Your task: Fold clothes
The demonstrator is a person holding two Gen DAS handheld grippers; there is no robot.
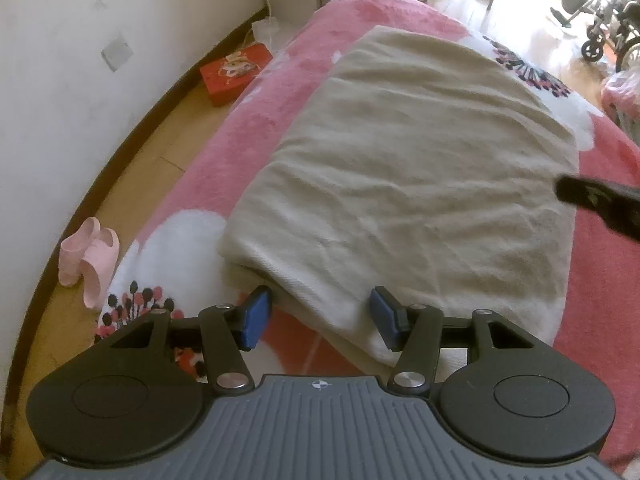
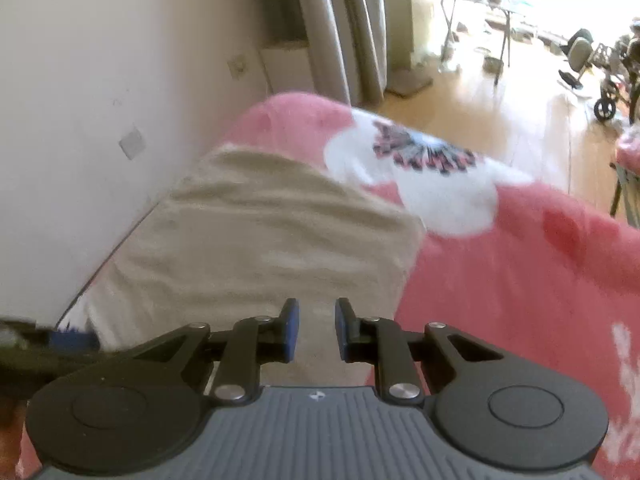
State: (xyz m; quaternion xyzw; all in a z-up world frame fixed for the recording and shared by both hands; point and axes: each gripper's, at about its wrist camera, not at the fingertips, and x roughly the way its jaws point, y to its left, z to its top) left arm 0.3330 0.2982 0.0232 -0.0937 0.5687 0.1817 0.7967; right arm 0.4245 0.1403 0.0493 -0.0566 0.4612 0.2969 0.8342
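Observation:
A beige garment (image 1: pixel 408 168) lies folded flat on the pink bed cover (image 1: pixel 256 112). My left gripper (image 1: pixel 320 318) is open at the garment's near edge, its blue pads either side of the folded corner, holding nothing. My right gripper (image 2: pixel 314 330) is open with a narrower gap, above the near edge of the same beige garment (image 2: pixel 256 248), empty. The right gripper's black finger (image 1: pixel 592 196) shows at the right edge of the left wrist view, over the garment's right side.
The bed stands along a white wall (image 1: pixel 80 40). Pink slippers (image 1: pixel 90 260) and a red box (image 1: pixel 234 72) lie on the wooden floor between wall and bed. Wheelchairs (image 1: pixel 608 28) and a folding table (image 2: pixel 480 20) stand in the far room.

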